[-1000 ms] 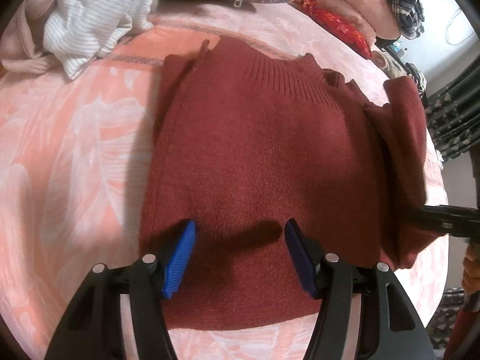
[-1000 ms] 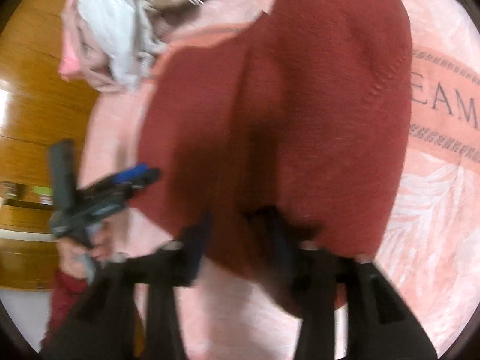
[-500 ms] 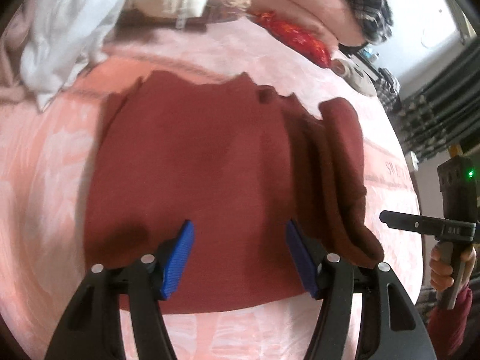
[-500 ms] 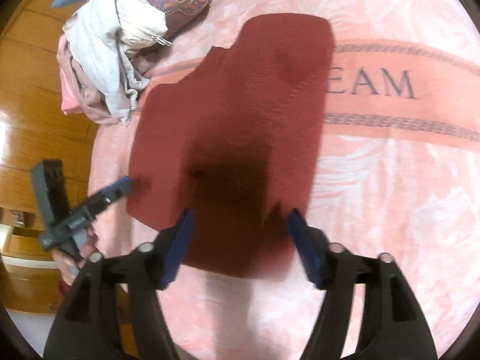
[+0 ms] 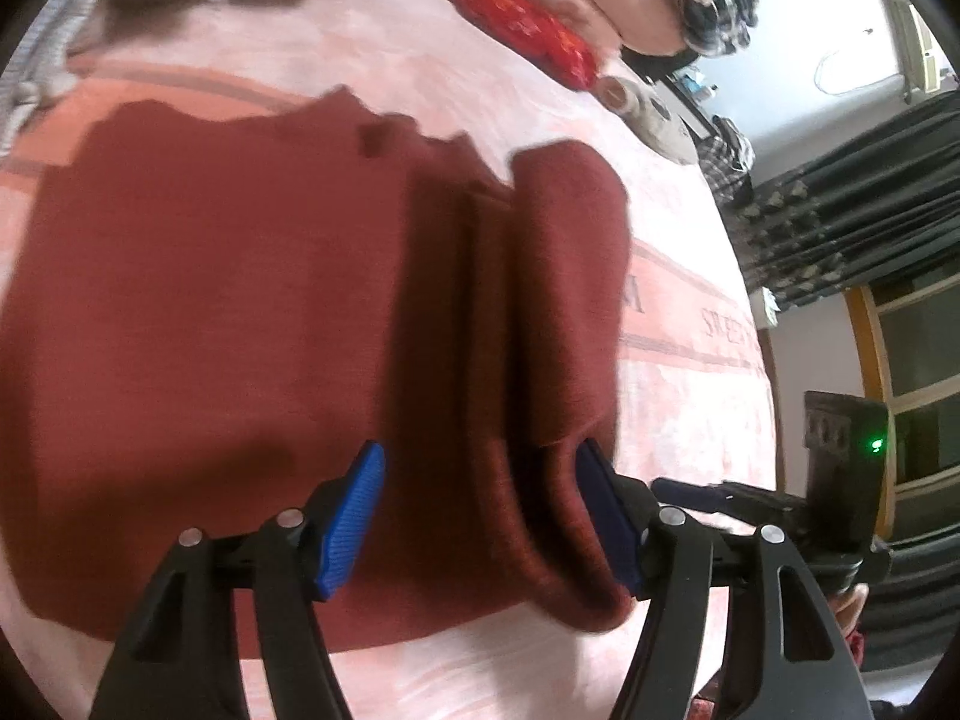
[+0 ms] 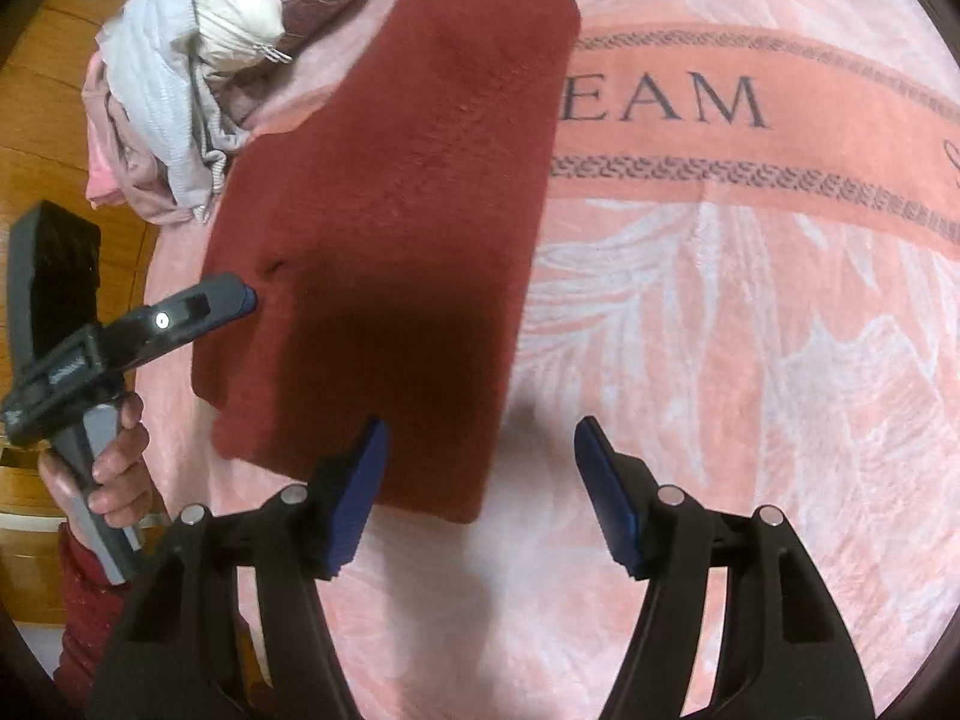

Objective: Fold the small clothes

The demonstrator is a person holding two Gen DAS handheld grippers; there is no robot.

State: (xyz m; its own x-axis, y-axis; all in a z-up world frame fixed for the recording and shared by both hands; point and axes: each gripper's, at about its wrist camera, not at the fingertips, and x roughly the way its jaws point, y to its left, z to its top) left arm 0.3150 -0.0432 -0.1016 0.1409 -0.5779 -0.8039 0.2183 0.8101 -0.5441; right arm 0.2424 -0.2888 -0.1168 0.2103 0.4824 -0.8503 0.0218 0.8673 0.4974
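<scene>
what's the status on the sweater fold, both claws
Left claw open, low over the sweater hem. Right claw open, off its edge, holding nothing. Right side folded in, sweater flat on the blanket. Clothes pile clear of it.

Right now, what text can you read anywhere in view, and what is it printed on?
"EAM": on the blanket's darker pink band, right wrist view; its start is hidden under the sweater.
"S": same band, cut off at the picture's edge.
"SWEET": same band, left wrist view; blurred, likely reading only.
A letter or two beside the sweater's edge: too blurred to read.
Nothing readable on the sweater or clothes pile.
</scene>
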